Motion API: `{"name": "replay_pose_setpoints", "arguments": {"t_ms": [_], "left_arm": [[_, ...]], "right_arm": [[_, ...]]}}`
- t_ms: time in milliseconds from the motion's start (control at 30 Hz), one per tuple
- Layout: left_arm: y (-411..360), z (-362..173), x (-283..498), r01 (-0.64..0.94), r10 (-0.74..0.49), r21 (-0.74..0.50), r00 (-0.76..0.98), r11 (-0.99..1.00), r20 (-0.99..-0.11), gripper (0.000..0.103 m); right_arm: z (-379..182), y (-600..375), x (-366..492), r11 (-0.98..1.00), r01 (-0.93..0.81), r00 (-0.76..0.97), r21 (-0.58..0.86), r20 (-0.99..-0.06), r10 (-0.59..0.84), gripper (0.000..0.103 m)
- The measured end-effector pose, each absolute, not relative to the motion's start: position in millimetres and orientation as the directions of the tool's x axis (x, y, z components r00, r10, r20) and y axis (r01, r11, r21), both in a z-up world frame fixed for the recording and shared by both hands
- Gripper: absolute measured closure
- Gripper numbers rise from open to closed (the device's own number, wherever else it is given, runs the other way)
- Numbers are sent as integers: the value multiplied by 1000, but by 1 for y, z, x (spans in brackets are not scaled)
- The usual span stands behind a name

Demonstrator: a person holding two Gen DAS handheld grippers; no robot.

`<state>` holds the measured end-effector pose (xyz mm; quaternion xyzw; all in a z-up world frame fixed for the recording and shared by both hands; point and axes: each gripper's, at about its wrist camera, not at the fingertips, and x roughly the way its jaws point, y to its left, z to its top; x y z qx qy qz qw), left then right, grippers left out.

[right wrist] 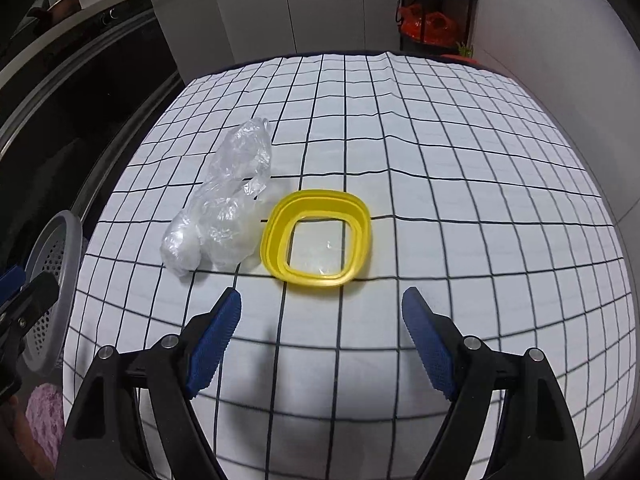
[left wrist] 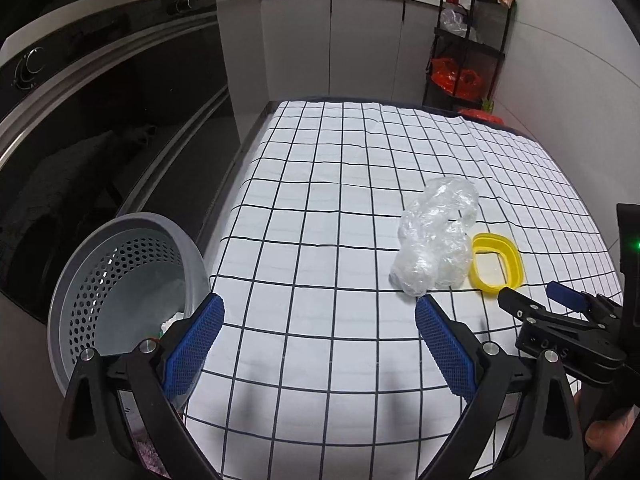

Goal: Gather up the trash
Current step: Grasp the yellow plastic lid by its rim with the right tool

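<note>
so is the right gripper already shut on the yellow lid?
No, the right gripper is open and empty, short of the yellow lid on the checked cloth.

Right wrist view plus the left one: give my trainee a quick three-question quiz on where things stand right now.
1. True or false: the crumpled clear plastic bag lies on the checked tablecloth, held by neither hand-held gripper.
2. What lies right beside the bag? A) yellow lid ring B) red cup C) metal spoon
3. Fill in: the grey perforated bin sits off the table's ____ edge.

Key:
1. True; the left hand-held gripper and the right hand-held gripper are both open and empty.
2. A
3. left
</note>
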<state>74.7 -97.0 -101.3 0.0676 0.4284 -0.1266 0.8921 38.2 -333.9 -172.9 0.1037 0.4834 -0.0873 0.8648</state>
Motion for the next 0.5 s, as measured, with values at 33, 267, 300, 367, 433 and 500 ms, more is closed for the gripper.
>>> {"name": "replay_pose_setpoints", "arguments": {"t_ms": [33,267,300,367,433,500], "left_arm": [[-96,-103,77,281,-166,12,599,960,-783,9],[-92,-112,82,271,-152,14,584,963,-797,9],[-92,-114,83,271,-152,14,582,963,-799,9],[-92,-115,83,269,-152,12,578,963,-802,9],[-92,-117,84,271,-154,9,574,963,-804,9],[-94,-118,84,274,-155,9,572,962,-805,9]], "right_arm": [[-176,-334,43,963,254,512,95,-858,-51,24],[-191,-335,62,955,286,482,79,-873,-72,24],[-193,-336,65,954,290,479,74,-875,-77,24],[-195,-338,69,952,297,474,72,-877,-81,24],[-199,-339,74,951,300,466,75,-881,-77,24],[-201,-339,78,953,297,465,69,-881,-81,24]]}}
